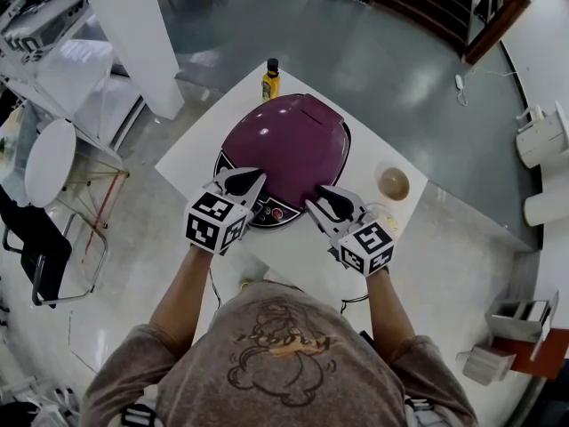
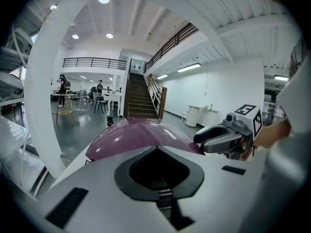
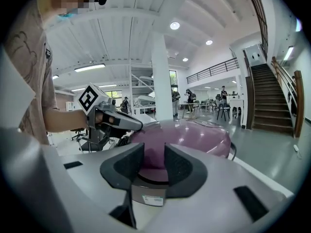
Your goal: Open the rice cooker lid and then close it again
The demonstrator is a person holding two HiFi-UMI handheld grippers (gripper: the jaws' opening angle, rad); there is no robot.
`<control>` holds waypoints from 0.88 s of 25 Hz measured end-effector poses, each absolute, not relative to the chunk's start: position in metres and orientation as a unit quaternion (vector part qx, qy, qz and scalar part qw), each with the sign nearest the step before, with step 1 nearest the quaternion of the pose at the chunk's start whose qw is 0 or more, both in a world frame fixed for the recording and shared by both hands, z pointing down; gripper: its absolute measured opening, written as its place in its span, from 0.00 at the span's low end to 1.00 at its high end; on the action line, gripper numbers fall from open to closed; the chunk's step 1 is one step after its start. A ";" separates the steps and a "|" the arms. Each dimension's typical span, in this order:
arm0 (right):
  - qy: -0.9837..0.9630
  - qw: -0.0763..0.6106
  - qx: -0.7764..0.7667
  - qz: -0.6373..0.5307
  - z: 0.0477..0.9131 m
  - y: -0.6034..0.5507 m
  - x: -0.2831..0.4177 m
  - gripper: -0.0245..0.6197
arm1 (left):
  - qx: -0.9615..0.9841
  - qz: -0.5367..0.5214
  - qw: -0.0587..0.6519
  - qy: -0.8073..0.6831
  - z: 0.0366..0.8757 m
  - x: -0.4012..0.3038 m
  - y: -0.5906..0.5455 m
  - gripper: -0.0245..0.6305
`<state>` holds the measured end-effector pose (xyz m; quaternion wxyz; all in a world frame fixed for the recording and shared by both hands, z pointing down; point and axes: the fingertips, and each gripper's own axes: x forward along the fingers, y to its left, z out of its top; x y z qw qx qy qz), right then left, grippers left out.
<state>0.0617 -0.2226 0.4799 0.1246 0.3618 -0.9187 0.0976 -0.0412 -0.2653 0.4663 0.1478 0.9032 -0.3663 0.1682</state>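
While its lid sits down flat and closed, the rice cooker [image 1: 289, 145] takes up the middle of a white, smooth-topped counter [image 1: 191, 154] that stands cornerwise on a glossy grey floor. The cooker is a broad, rounded thing with a glossy plum-coloured dome that catches the ceiling lights, and a darker band runs round its base. What is inside it is hidden by the lid. On its near face is a dark control panel [image 1: 271, 210] with a small red button on it.

The two claws are pale grey plastic with dark, matte, textured pads, and each carries a white cube printed with black square markers. The left claw [image 2: 156, 147] is closed: its tips meet in front and the pads ring an empty hollow. It rests at the near left edge of the dome, above the panel. The right claw [image 3: 153, 150] stands partly open. A narrow gap lies between its pads, and through that gap show the plum front edge of the lid and the grey rim below it. The pads are not seen pressing on either one. From above, its tip lies at the near right edge of the dome.

To the right of the cooker, apart from it, sits a small round bowl [image 1: 394, 183], tan inside; what it holds cannot be made out. At the counter's far corner, just behind the cooker, stands a little upright bottle [image 1: 270, 80] with yellow contents and a dark cap.
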 end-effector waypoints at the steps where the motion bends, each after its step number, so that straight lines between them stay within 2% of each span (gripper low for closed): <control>1: -0.918 0.125 0.363 0.099 0.481 -0.223 0.062 0.23 | 0.902 0.175 0.148 -0.365 0.468 -0.041 -0.265 0.07; 9: -0.913 0.123 0.374 0.106 0.484 -0.228 0.065 0.18 | 0.899 0.191 0.156 -0.363 0.473 -0.043 -0.265 0.07; 14: -0.898 0.122 0.408 0.107 0.487 -0.234 0.071 0.07 | 0.895 0.198 0.157 -0.366 0.475 -0.042 -0.265 0.07; 22: -0.891 0.141 0.420 0.100 0.489 -0.234 0.069 0.05 | 0.890 0.211 0.160 -0.372 0.479 -0.042 -0.265 0.07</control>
